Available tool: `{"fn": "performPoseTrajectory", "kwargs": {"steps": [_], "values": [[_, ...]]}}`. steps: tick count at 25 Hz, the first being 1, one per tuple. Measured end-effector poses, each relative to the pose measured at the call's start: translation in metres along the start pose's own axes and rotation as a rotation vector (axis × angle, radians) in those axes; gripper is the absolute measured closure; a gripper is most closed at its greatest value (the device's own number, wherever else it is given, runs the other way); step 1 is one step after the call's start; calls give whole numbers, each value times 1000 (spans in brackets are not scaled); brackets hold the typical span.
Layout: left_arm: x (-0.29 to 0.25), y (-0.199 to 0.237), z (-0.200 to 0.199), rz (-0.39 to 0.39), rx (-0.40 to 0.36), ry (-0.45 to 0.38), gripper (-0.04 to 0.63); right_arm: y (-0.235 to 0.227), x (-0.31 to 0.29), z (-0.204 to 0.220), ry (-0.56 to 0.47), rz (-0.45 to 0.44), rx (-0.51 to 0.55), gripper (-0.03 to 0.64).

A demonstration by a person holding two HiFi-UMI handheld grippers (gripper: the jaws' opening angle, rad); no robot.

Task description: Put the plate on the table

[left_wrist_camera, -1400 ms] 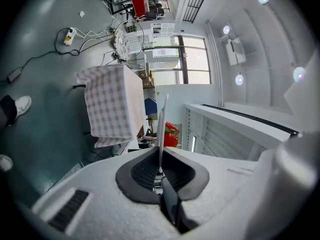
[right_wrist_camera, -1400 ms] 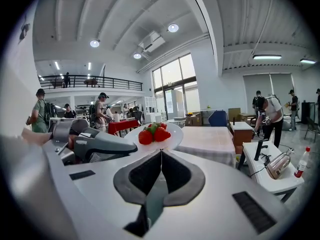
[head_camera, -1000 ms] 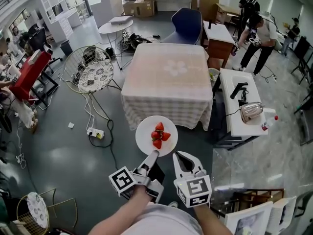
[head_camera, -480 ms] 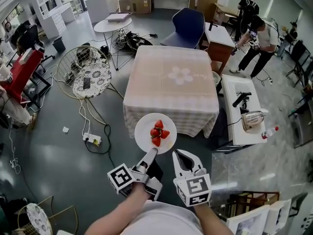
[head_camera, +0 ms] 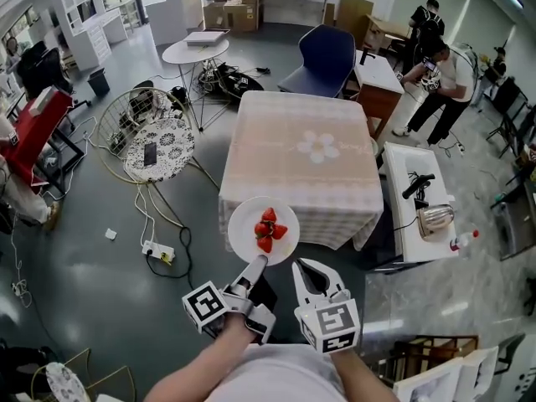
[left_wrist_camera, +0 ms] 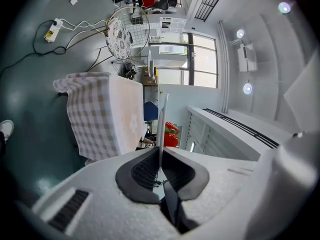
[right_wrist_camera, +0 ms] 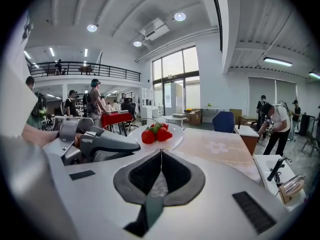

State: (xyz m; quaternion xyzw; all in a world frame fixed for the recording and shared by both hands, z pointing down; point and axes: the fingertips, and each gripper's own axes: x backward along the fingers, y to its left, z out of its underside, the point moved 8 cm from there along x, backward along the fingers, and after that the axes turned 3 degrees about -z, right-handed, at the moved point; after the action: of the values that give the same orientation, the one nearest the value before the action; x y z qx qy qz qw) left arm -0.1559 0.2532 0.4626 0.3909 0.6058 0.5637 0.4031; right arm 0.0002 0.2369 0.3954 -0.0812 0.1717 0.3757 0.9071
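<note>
Left hand-held gripper (head_camera: 260,262) pinches rim of plate (head_camera: 244,229) carrying strawberries (head_camera: 268,229). Plate now overlaps near edge of cloth-covered surface (head_camera: 289,166), closer than second ago, not yet set down. Right hand-held gripper (head_camera: 301,265) pressed together, empty, short of surface. Set-down looks near.

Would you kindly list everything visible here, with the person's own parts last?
plate: one, white, in the air before the table
strawberries: about three, red, on the plate
table: one, beige checked cloth, ahead
chair: one, blue, beyond the table
round table: one, white, far left
power strip: one, white, on the floor, left
people: several, dark and white tops, far right
left gripper: one, grey, shut on the plate's rim
right gripper: one, grey, shut, empty
</note>
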Motion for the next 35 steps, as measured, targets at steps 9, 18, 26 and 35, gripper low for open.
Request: {"fn": "performPoseTrajectory", "kwargs": {"steps": [9, 18, 26, 35], "values": [[-17, -2, -7, 0, -9, 48, 578, -9, -12, 0, -16, 34, -27, 612], [-50, 5, -8, -21, -31, 55, 578, -42, -26, 7, -42, 51, -60, 612], [-114, 5, -3, -47, -44, 51, 577, -108, -51, 5, -41, 35, -98, 612], [-187, 3, -6, -80, -48, 33, 577, -177, -88, -4, -21, -2, -119, 612]]}}
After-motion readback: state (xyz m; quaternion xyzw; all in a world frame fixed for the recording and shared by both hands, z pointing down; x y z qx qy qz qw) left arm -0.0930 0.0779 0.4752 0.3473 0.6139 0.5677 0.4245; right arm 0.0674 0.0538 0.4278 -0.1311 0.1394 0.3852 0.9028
